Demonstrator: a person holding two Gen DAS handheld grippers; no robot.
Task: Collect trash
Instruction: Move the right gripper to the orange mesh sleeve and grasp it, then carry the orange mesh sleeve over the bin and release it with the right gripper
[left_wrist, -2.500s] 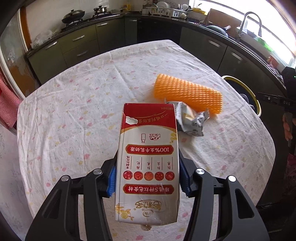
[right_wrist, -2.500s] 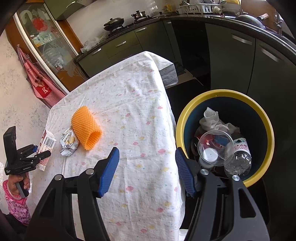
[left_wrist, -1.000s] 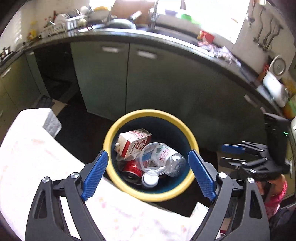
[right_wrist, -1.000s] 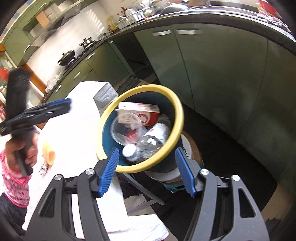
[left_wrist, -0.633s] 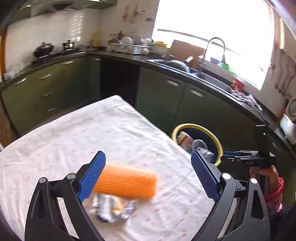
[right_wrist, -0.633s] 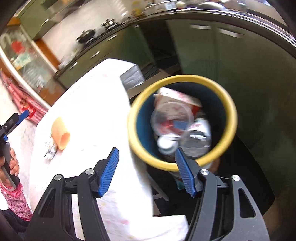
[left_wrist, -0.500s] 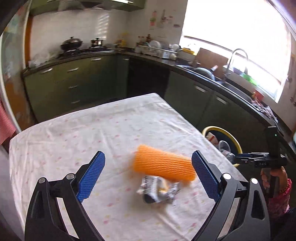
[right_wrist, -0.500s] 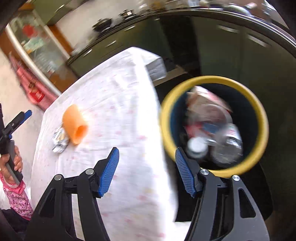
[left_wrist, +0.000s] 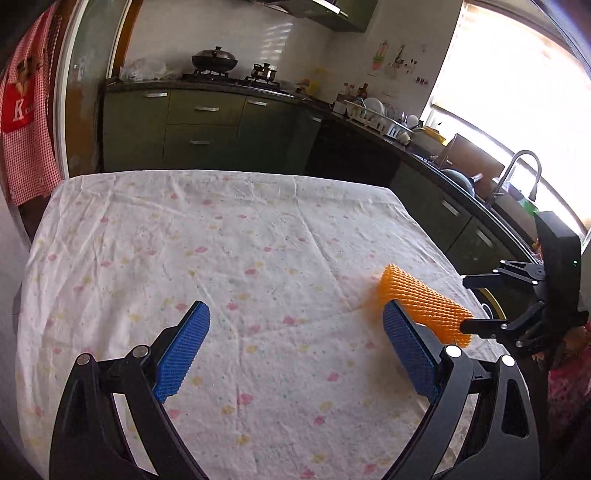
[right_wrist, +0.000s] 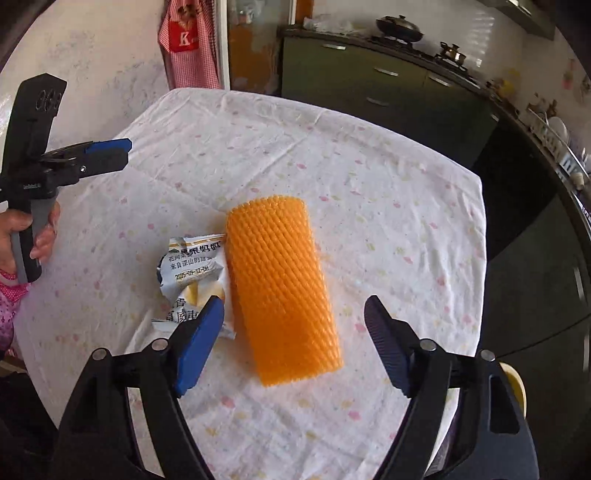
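Observation:
An orange foam net sleeve (right_wrist: 282, 284) lies on the table's floral cloth (right_wrist: 369, 192). A crumpled silver snack wrapper (right_wrist: 194, 273) lies against its left side. My right gripper (right_wrist: 295, 343) is open and empty, above the sleeve's near end, its jaws either side of the sleeve. My left gripper (left_wrist: 295, 354) is open and empty over bare cloth; the sleeve (left_wrist: 424, 306) shows behind its right finger. The left gripper also shows at the left in the right wrist view (right_wrist: 107, 151). The right gripper also shows in the left wrist view (left_wrist: 465, 302).
The yellow rim of the trash bin (right_wrist: 515, 384) peeks out at the table's right edge. Green kitchen cabinets (left_wrist: 207, 129) run along the far wall and right side. A red checked apron (left_wrist: 26, 122) hangs at the left.
The left gripper dropped the milk carton into the bin and swung back over the table. The right gripper moved from the bin to above the orange sleeve.

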